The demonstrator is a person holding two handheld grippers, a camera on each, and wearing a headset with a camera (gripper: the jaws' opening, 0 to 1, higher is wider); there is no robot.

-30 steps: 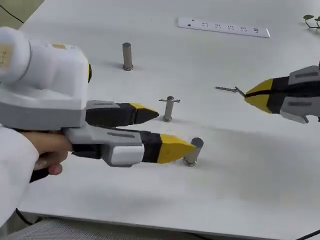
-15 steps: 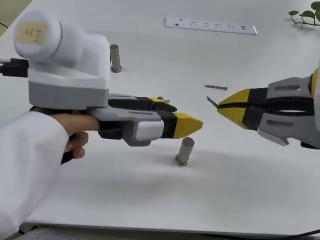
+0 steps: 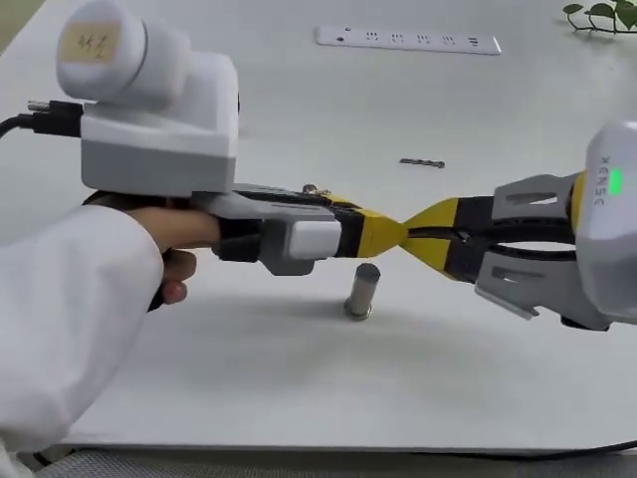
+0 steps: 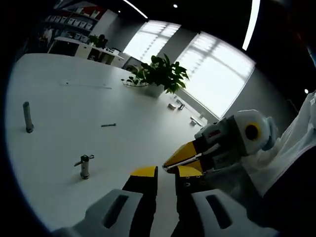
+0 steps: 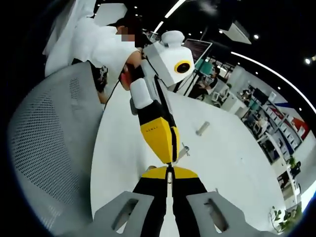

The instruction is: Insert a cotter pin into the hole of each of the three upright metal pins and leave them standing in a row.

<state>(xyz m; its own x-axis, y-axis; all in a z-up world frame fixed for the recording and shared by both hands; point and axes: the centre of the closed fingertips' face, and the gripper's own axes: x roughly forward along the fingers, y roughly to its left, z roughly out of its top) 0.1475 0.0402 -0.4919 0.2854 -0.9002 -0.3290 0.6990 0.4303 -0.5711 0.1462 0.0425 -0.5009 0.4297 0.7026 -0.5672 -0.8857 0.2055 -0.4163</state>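
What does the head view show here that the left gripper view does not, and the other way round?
Head view, not the left gripper view: a bare upright pin just below the meeting tips, and the hand holding the left gripper. Left gripper view, not the head view: another bare pin standing far off, and bright windows. Both: the right gripper tip to tip with the left one, the loose cotter pin lying on the table, and the pin already fitted with a cotter pin, mostly hidden in the head view.

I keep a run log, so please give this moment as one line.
left gripper: open | right gripper: shut, tip at left's jaws | near metal pin: upright, bare | loose cotter pin: on table
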